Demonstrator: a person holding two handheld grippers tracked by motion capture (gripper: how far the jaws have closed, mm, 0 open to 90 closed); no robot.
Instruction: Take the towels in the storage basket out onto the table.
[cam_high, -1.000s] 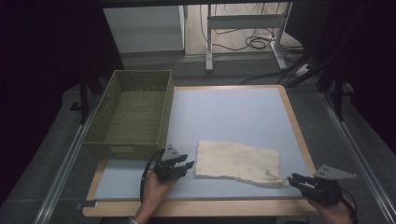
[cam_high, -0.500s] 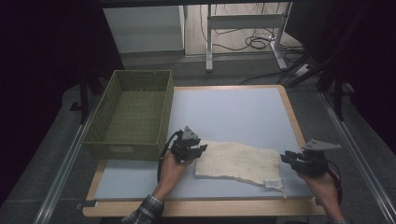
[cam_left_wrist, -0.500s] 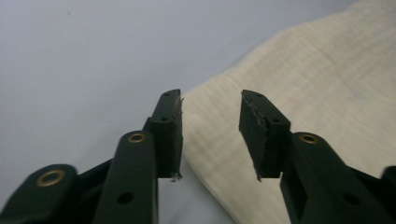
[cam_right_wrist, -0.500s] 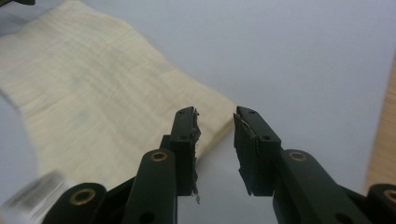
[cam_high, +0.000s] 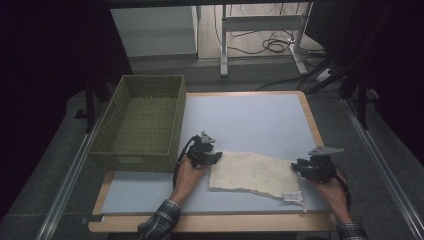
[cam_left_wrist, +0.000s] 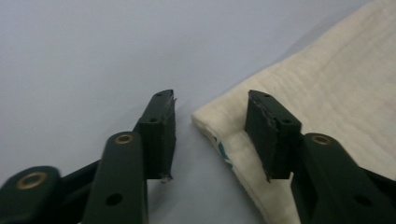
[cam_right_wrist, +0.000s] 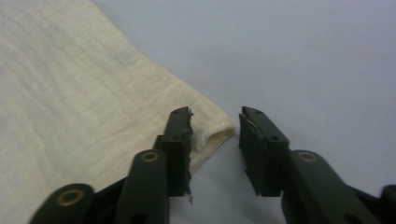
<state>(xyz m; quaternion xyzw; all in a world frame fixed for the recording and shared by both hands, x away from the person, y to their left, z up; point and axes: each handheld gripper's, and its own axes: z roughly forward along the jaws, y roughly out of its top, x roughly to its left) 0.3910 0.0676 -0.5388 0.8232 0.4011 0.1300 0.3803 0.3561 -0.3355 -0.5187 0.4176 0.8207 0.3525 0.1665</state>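
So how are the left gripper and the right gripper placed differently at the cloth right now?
The left gripper sits at the cloth's far left corner, next to the green basket; the right gripper is at the far right corner, away from the basket. The left gripper's jaws straddle their corner, with one jaw over cloth and one over table; the right gripper's corner pokes into the gap beside one jaw. Both are open, not yet pinching.
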